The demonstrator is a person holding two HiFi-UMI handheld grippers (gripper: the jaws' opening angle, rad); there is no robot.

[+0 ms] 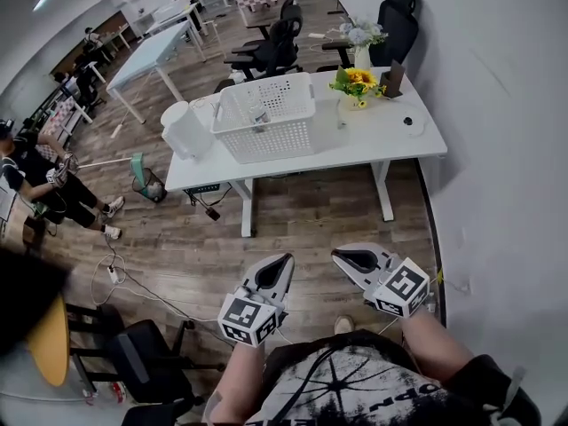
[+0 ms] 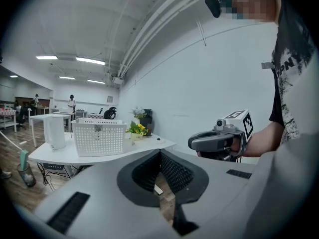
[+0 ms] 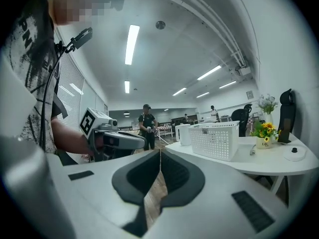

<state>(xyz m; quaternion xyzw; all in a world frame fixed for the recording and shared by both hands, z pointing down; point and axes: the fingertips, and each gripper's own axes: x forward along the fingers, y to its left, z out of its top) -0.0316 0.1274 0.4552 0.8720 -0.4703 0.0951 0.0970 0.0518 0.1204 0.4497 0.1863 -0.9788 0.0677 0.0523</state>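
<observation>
Left tool is being held shut: jaw tips are meeting and nothing is being gripped between them. Only floor is being seen through the gap behind the tips. Right tool is likewise being held closed and empty. Both are being carried side by side above the wood floor, on the near side of the white basket and well apart from it, with tips being pointed toward it. Nothing is being touched by either.

The basket is being carried upright by the white worktop, toward its left half. Contents can't be made out through the mesh.

- Just left of the basket: a white jug is being kept upright.
- Right of the basket: a pot of sunflowers is being kept near the far edge.
- Behind that pot, right of the basket: a vase of pale flowers.
- Further right of the basket: a small black round item is being left flat on the worktop.
- Beyond the basket, to its right: a black office chair is being parked against the worktop.
- Far left of the basket: a person is being seen low to the floor.

In the left gripper view the right tool is being seen right of the basket. In the right gripper view the left tool is being seen left of it.
</observation>
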